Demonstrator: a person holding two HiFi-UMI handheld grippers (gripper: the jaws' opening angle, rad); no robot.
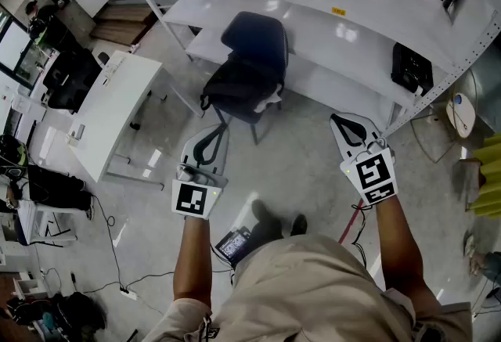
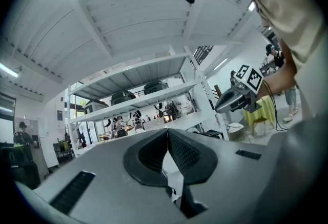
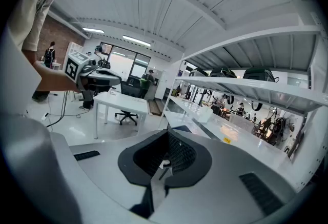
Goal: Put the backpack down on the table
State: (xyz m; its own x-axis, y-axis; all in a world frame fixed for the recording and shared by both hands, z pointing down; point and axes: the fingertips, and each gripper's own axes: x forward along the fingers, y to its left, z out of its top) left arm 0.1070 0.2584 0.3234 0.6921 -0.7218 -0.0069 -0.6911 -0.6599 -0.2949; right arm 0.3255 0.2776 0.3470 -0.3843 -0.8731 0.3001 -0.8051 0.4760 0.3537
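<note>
In the head view a dark backpack [image 1: 239, 82] lies on a chair that stands on the floor in front of the white shelf table [image 1: 337, 31]. My left gripper [image 1: 213, 137] is held just below and to the left of the backpack, apart from it, shut and empty. Further right, my right gripper [image 1: 343, 126] is also shut and empty. In the left gripper view the jaws [image 2: 167, 136] meet with nothing between them, and the right gripper [image 2: 233, 97] shows beyond. The right gripper view shows shut jaws [image 3: 167, 141], the left gripper [image 3: 97, 80] and the long white table top [image 3: 205, 118].
A black bag [image 1: 411, 66] sits on the low shelf at the right. A white desk [image 1: 113, 109] stands at the left, with a person [image 1: 35, 188] beyond it. Cables [image 1: 117, 278] run over the floor. Upper shelves [image 2: 138, 95] carry more dark bags.
</note>
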